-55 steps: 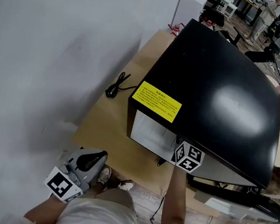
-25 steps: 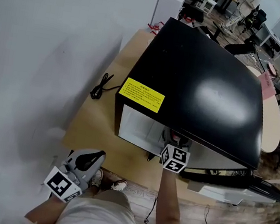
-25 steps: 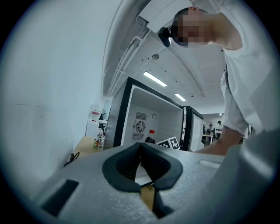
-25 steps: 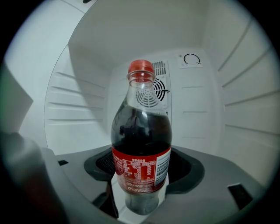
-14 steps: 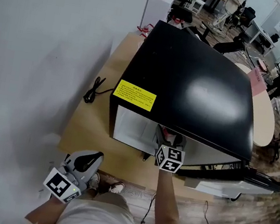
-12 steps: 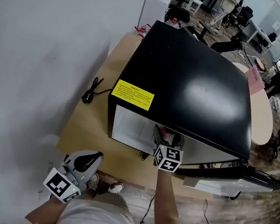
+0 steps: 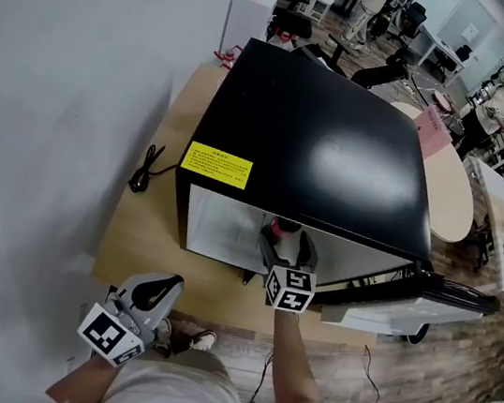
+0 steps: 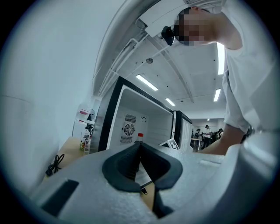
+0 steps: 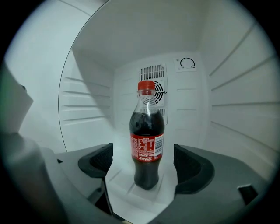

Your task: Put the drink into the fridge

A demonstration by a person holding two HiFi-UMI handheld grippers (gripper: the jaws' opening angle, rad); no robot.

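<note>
A cola bottle (image 9: 147, 144) with a red cap and red label stands upright on the white floor inside the black fridge (image 7: 317, 149). My right gripper (image 9: 144, 164) is at the fridge's opening. Its jaws are opening, one on each side of the bottle, and neither pad touches it. In the head view the right gripper (image 7: 287, 249) reaches under the fridge's top edge, with the bottle's cap (image 7: 281, 226) just beyond it. My left gripper (image 7: 163, 284) hangs low at the left, away from the fridge, jaws shut with nothing in them. Past the left gripper (image 8: 139, 151), its own view shows the open fridge (image 8: 131, 118).
The fridge door (image 7: 425, 304) hangs open to the right. The fridge stands on a brown board (image 7: 133, 234) beside a white wall, and a black cable (image 7: 145, 169) lies on the board. A pale round table (image 7: 448, 189) and office furniture with people are beyond.
The right gripper has drawn back from deep inside the fridge to its opening, so its jaws and the bottle's cap now show. The head view has shifted. The left gripper stayed put.
</note>
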